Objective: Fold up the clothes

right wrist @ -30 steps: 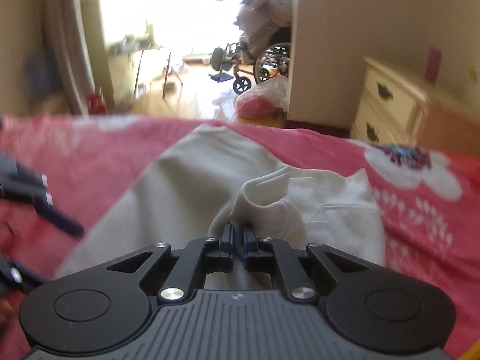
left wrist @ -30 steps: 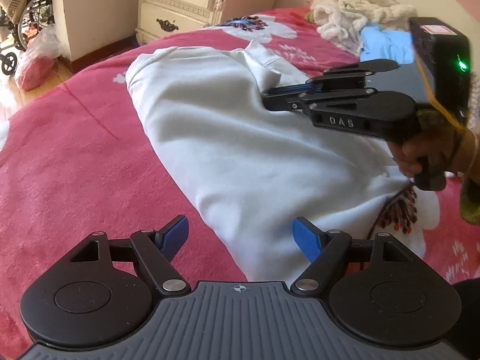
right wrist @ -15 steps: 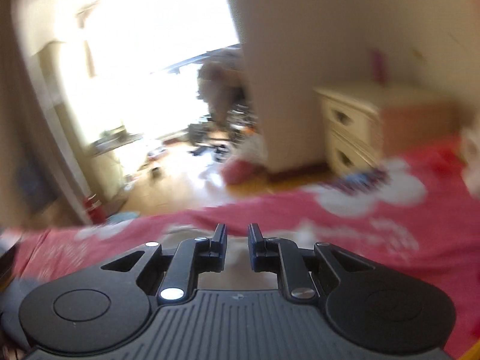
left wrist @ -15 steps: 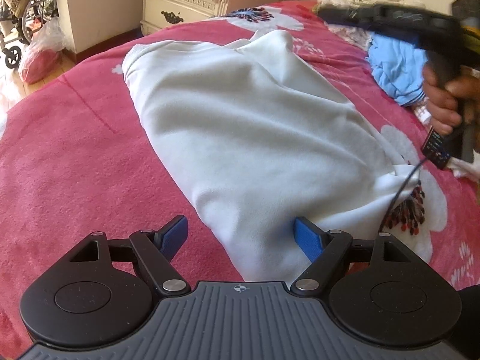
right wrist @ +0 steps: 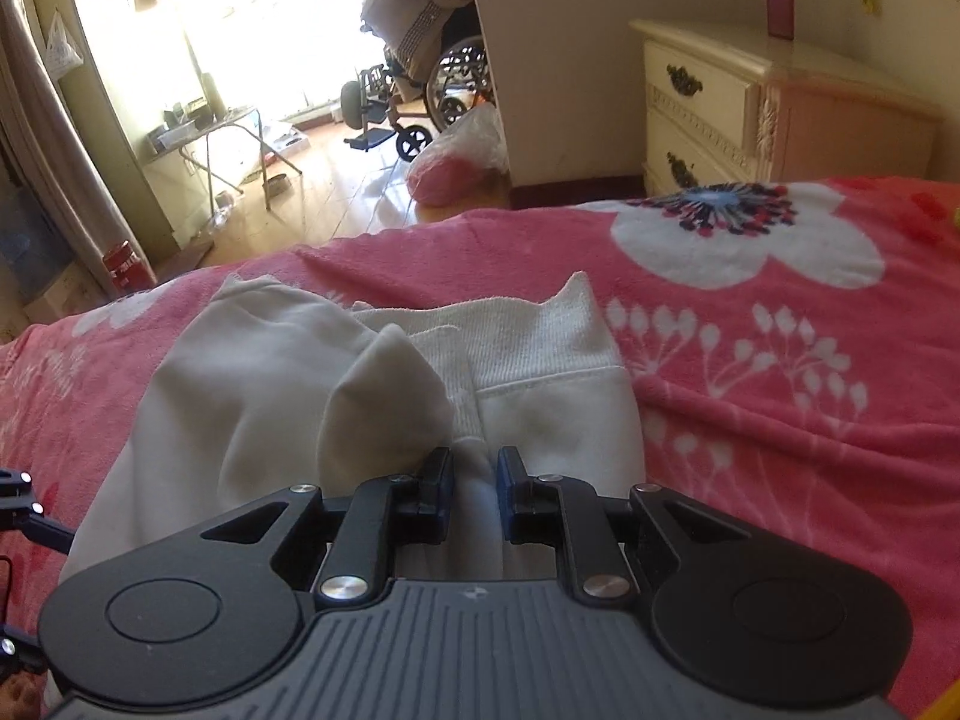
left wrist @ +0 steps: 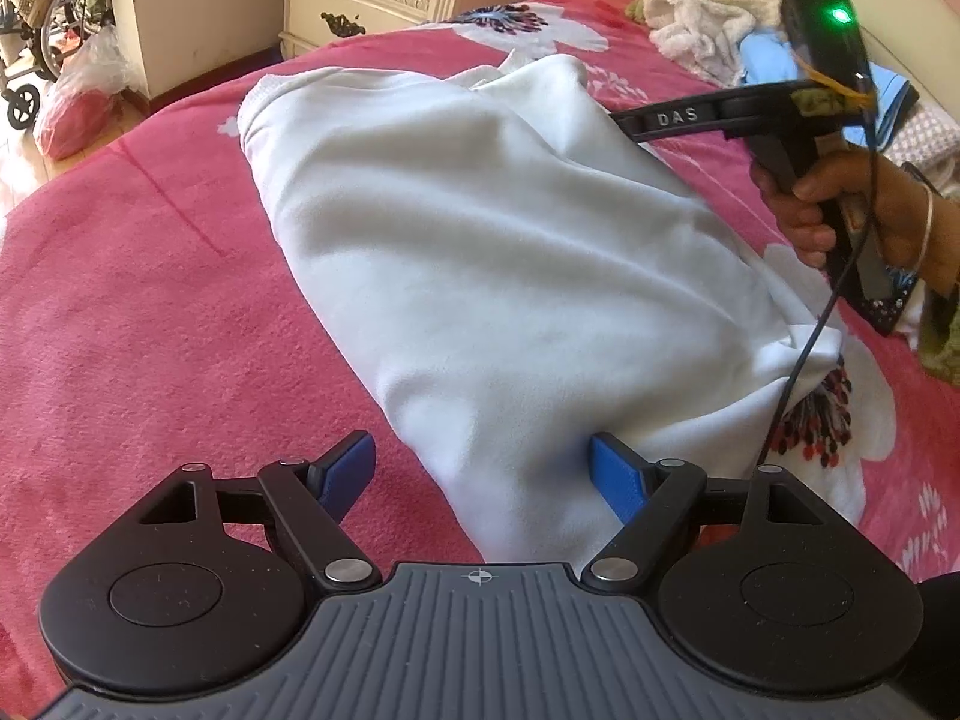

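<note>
A white garment (left wrist: pixel 480 240) lies folded lengthwise on the pink flowered bedspread (left wrist: pixel 120 312). My left gripper (left wrist: pixel 480 468) stands wide open at the garment's near end, with the cloth edge between its blue pads. Its right pad (left wrist: pixel 612 474) touches the cloth. My right gripper (left wrist: pixel 636 120), held in a hand, sits at the garment's far right side, fingertips behind the cloth. In the right wrist view the right gripper (right wrist: pixel 474 480) shows a narrow gap over the garment (right wrist: pixel 252 396), pads not pressing it. A folded corner (right wrist: pixel 384 396) stands just ahead of it.
A cream nightstand (right wrist: pixel 720 108) stands beyond the bed's far edge. A pile of white and blue clothes (left wrist: pixel 720 30) lies at the bed's far right. On the floor are a pink plastic bag (left wrist: pixel 78 108) and a wheelchair (right wrist: pixel 420 90).
The right gripper let go of the cloth fold, swung up and away, then came down at the garment's right side with its jaws slightly apart. The left gripper stayed put.
</note>
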`<state>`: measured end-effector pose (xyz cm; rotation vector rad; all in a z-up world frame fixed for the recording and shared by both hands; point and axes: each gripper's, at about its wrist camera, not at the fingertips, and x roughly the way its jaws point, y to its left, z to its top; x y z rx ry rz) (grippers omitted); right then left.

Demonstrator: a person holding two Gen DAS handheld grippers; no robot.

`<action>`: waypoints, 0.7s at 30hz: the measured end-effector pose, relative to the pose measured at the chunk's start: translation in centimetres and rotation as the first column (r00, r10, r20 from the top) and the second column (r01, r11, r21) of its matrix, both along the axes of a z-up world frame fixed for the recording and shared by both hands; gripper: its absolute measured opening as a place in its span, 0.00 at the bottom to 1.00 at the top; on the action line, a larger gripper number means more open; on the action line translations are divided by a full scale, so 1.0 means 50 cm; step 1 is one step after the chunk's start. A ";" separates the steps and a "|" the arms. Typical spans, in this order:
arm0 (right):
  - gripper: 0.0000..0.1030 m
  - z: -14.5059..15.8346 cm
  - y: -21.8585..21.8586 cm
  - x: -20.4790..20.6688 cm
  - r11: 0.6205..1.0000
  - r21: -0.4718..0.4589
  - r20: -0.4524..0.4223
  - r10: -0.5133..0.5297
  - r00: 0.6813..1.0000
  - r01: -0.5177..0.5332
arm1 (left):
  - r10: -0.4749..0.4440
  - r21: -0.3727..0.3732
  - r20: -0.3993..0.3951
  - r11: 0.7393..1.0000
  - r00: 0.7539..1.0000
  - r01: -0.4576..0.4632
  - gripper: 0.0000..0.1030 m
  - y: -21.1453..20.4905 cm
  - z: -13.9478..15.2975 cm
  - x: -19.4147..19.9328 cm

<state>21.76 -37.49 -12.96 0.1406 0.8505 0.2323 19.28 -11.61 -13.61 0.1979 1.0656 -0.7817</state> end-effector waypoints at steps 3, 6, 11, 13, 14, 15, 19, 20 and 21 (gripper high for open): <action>0.18 -0.007 -0.012 0.014 0.999 0.051 -0.026 0.001 1.000 0.000 | 0.000 -0.001 -0.001 1.000 1.000 0.000 0.77 -0.001 -0.001 -0.001; 0.18 -0.005 -0.019 0.011 0.992 0.123 -0.035 0.008 0.999 -0.004 | 0.003 -0.006 -0.002 1.000 1.000 -0.003 0.77 -0.002 -0.003 -0.002; 0.04 0.012 0.007 -0.009 0.998 0.050 0.037 0.033 0.999 -0.035 | 0.007 -0.015 -0.002 1.000 1.000 -0.007 0.77 -0.004 -0.007 -0.002; 0.03 0.023 0.009 -0.017 1.000 0.022 0.083 0.010 0.997 -0.012 | 0.006 -0.016 0.002 1.000 1.000 -0.006 0.77 -0.006 -0.006 -0.002; 0.03 0.029 0.005 -0.020 1.000 0.019 0.103 -0.011 0.995 0.009 | 0.005 -0.015 0.004 1.000 1.000 -0.005 0.77 -0.008 -0.005 -0.001; 0.03 0.035 0.000 -0.023 0.999 0.015 0.122 -0.032 0.992 0.030 | 0.005 -0.014 0.007 1.000 1.000 -0.005 0.77 -0.010 -0.004 0.000; 0.02 0.043 -0.031 -0.026 0.995 0.019 0.153 -0.096 0.984 0.095 | 0.000 -0.013 0.012 1.000 1.000 0.000 0.77 -0.021 -0.002 0.003; 0.02 0.042 -0.035 -0.027 0.995 0.023 0.154 -0.103 0.983 0.101 | 0.000 -0.012 0.013 1.000 1.000 0.000 0.77 -0.024 -0.002 0.004; 0.02 0.041 -0.036 -0.027 0.994 0.020 0.158 -0.109 0.981 0.107 | -0.001 -0.012 0.015 1.000 1.000 0.001 0.77 -0.026 -0.002 0.004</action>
